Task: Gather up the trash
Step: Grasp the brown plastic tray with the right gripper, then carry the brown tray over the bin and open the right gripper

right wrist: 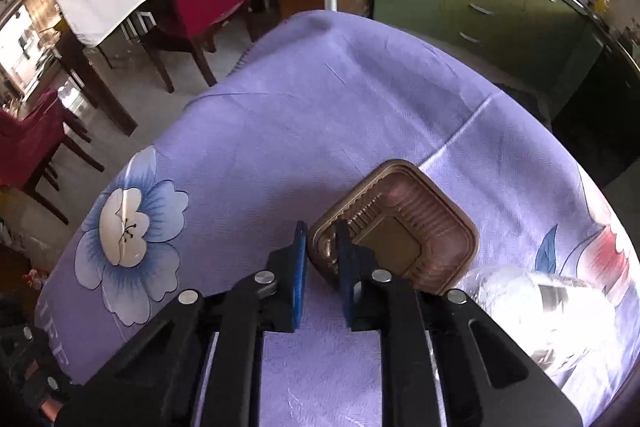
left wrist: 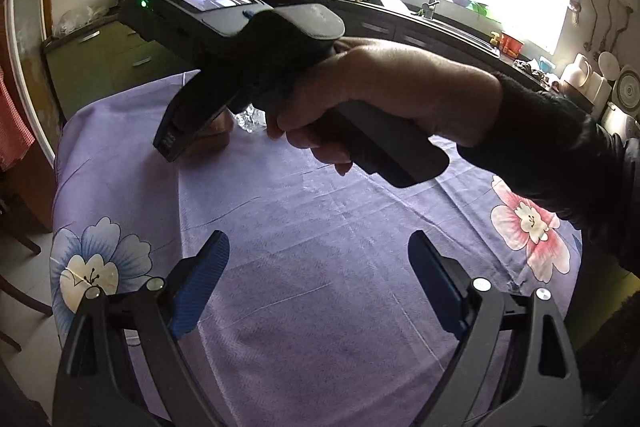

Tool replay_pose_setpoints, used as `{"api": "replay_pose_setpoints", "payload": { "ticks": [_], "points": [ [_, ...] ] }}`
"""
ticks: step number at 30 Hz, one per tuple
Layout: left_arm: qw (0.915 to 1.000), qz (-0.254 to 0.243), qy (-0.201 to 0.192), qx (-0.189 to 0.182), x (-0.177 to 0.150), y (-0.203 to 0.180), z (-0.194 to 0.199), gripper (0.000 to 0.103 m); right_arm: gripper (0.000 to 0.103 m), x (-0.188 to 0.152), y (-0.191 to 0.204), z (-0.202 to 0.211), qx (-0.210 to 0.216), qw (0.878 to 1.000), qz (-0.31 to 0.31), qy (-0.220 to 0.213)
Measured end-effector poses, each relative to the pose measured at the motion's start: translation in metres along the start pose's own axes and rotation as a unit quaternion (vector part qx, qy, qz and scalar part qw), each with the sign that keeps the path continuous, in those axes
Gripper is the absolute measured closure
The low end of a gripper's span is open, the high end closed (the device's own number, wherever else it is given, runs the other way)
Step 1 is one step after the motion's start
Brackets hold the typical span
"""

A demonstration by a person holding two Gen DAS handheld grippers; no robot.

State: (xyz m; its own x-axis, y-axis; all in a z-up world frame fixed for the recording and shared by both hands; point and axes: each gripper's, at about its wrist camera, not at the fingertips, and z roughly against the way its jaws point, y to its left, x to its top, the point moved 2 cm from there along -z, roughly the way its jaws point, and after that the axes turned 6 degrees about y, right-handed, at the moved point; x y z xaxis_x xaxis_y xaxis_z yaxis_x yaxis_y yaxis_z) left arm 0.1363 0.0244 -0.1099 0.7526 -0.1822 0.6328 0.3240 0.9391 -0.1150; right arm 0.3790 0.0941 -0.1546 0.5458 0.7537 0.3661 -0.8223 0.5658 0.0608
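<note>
One purple flowered tablecloth (right wrist: 304,115) is filling most of both views, lying over a table and running from the lower edge up to the middle of each frame. In the upper right of the right wrist view, a green cabinet (right wrist: 472,7) is standing beyond the cloth.

In the left wrist view, a person's hand (left wrist: 384,99) in a dark sleeve is reaching in from the right edge across the centre, gripping the handle of the right gripper (right wrist: 322,231). The left gripper (left wrist: 320,247) is hanging over bare cloth at the bottom of that view, its blue pads spread wide with nothing between them.

In the right wrist view, just right of centre and low, a brown plastic tray (right wrist: 404,227) is lying on the cloth. The right gripper's pads are standing close together, pinching the tray's near left rim between them.

At the lower right edge, a crumpled clear wrapper (right wrist: 536,303) is lying just beside the tray.
</note>
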Motion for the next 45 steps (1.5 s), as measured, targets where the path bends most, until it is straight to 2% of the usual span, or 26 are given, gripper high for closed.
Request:
{"api": "replay_pose_setpoints", "payload": {
  "ticks": [5,12,16,20,24,28,30,31,33,34,39,42,44,45],
  "points": [
    [1.0,0.0,-0.002,0.0,-0.001,-0.001,0.003,0.017,0.093,-0.011,0.017,0.029,0.018,0.999,0.017,-0.042],
    [0.9999,-0.003,-0.014,0.002,-0.005,-0.007,0.016,0.017,0.093,-0.043,0.052,0.098,0.047,0.992,0.042,-0.105],
    [0.9997,-0.01,-0.02,0.009,-0.005,-0.015,0.026,0.017,0.093,-0.066,0.06,0.143,0.036,0.988,0.034,-0.148],
    [0.9994,-0.023,-0.023,0.013,-0.004,-0.027,0.03,0.017,0.093,-0.114,0.046,0.194,0.007,0.983,-0.004,-0.181],
    [0.9989,-0.04,-0.024,0.01,-0.001,-0.043,0.029,0.017,0.093,-0.185,0.002,0.233,-0.037,0.975,-0.086,-0.2],
    [0.9984,-0.053,-0.021,0.001,0.004,-0.056,0.022,0.017,0.093,-0.276,-0.066,0.261,-0.115,0.952,-0.21,-0.188],
    [0.9979,-0.063,-0.017,-0.002,0.009,-0.065,0.016,0.017,0.093,-0.332,-0.112,0.271,-0.165,0.929,-0.288,-0.162],
    [0.9976,-0.067,-0.015,-0.002,0.012,-0.068,0.013,0.017,0.093,-0.35,-0.127,0.272,-0.178,0.921,-0.312,-0.151],
    [0.9972,-0.073,-0.013,-0.004,0.015,-0.075,0.008,0.017,0.093,-0.4,-0.169,0.274,-0.2,0.895,-0.38,-0.118],
    [0.997,-0.076,-0.011,-0.006,0.018,-0.08,0.004,0.017,0.093,-0.427,-0.191,0.271,-0.198,0.882,-0.417,-0.096],
    [0.9963,-0.084,0.0,-0.019,0.027,-0.097,-0.007,0.017,0.093,-0.494,-0.243,0.247,-0.161,0.849,-0.5,-0.053],
    [0.9952,-0.095,0.007,-0.018,0.028,-0.107,-0.012,0.017,0.092,-0.512,-0.259,0.232,-0.131,0.844,-0.519,-0.042],
    [0.9944,-0.104,0.011,-0.017,0.028,-0.111,-0.013,0.017,0.091,-0.522,-0.265,0.222,-0.144,0.839,-0.524,-0.027],
    [0.9941,-0.107,0.012,-0.016,0.028,-0.112,-0.014,0.017,0.086,-0.524,-0.267,0.22,-0.156,0.835,-0.527,-0.02]
  ]
}}
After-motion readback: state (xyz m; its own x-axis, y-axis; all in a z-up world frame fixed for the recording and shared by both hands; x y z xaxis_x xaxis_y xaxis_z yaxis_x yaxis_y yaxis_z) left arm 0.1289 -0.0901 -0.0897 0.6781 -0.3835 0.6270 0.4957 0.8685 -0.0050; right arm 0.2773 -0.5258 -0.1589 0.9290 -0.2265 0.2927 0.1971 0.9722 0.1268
